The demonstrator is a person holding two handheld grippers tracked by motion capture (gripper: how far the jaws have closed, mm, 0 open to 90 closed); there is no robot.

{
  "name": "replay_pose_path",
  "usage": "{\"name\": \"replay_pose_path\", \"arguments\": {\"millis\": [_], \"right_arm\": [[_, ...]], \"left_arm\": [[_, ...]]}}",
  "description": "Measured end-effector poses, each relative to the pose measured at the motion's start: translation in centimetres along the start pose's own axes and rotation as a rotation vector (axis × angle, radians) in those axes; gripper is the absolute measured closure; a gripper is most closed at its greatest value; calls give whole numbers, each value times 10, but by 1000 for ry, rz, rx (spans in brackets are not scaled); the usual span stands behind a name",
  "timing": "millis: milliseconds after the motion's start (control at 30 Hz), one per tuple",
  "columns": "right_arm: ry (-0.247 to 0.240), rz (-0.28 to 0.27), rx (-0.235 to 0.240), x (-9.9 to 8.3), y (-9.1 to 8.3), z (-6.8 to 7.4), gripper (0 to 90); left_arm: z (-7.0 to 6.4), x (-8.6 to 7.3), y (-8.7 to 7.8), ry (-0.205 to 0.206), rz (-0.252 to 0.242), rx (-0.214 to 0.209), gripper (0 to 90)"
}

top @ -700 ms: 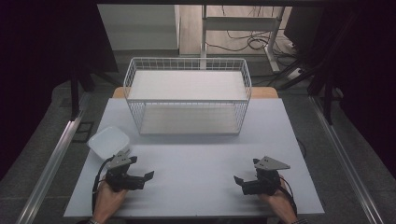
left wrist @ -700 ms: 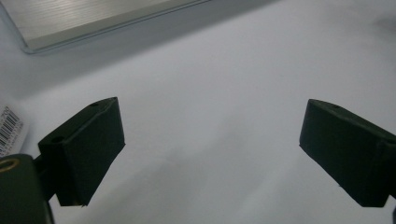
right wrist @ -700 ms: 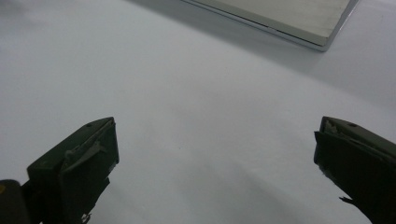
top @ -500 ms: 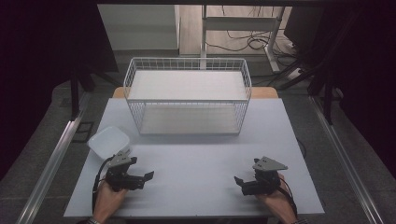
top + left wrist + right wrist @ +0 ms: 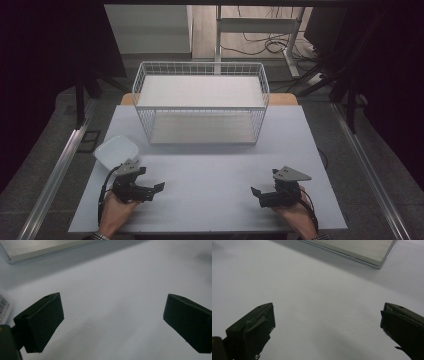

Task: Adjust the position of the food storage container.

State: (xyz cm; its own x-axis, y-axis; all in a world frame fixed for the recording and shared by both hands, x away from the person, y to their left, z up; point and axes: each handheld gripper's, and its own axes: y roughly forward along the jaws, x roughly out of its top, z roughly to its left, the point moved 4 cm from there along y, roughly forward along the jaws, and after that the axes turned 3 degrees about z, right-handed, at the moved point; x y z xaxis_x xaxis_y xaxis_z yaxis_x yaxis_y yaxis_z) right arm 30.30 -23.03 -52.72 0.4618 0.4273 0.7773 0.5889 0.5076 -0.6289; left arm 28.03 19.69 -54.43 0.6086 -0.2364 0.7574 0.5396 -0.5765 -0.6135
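My left gripper [image 5: 156, 189] rests low over the pale table [image 5: 210, 170] near its front left, held by a hand, its jaws wide apart and pointing right. In the left gripper view the left gripper [image 5: 112, 322] has nothing but bare table between its black pads. My right gripper [image 5: 255, 192] sits near the front right, jaws pointing left toward the middle, also open. The right gripper [image 5: 327, 332] frames empty tabletop in its own view. A white square bowl [image 5: 116, 150] lies just behind the left gripper.
A white wire basket [image 5: 201, 102] stands at the back middle of the table, its base edge [image 5: 352, 251] visible ahead of the right gripper and its base edge [image 5: 50, 250] ahead of the left one. Dark floor and metal rails flank the table.
Both grippers have barely shifted; the left one has drifted slightly toward the front edge. Jaws stay apart on both.
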Motion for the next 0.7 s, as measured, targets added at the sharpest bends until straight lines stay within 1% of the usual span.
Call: {"name": "replay_pose_path", "arguments": {"millis": [133, 200, 267, 367, 433, 500, 600, 633, 700], "right_arm": [[9, 2, 3, 0, 1, 0, 0], [15, 4, 7, 0, 1, 0, 0], [16, 2, 9, 0, 1, 0, 0], [17, 2, 10, 1, 1, 1, 0], [14, 4, 14, 0, 1, 1, 0], [13, 3, 19, 0, 2, 1, 0], [14, 3, 24, 0, 2, 2, 0], [15, 2, 25, 1, 2, 2, 0], [16, -1, 28, 1, 3, 3, 0]], "left_arm": [[3, 5, -2, -6, -1, 27, 63], [4, 6, -3, -5, 0, 33, 91], [7, 8, -5, -6, 1, 50, 130], [9, 10, -8, -17, -2, 57, 163], [12, 14, -11, -22, -11, 66, 166], [15, 18, -15, -14, -9, 75, 172], [18, 22, -18, -14, -11, 85, 209], [20, 24, -20, -13, -11, 87, 209], [25, 27, -21, -12, -9, 91, 253]]}}
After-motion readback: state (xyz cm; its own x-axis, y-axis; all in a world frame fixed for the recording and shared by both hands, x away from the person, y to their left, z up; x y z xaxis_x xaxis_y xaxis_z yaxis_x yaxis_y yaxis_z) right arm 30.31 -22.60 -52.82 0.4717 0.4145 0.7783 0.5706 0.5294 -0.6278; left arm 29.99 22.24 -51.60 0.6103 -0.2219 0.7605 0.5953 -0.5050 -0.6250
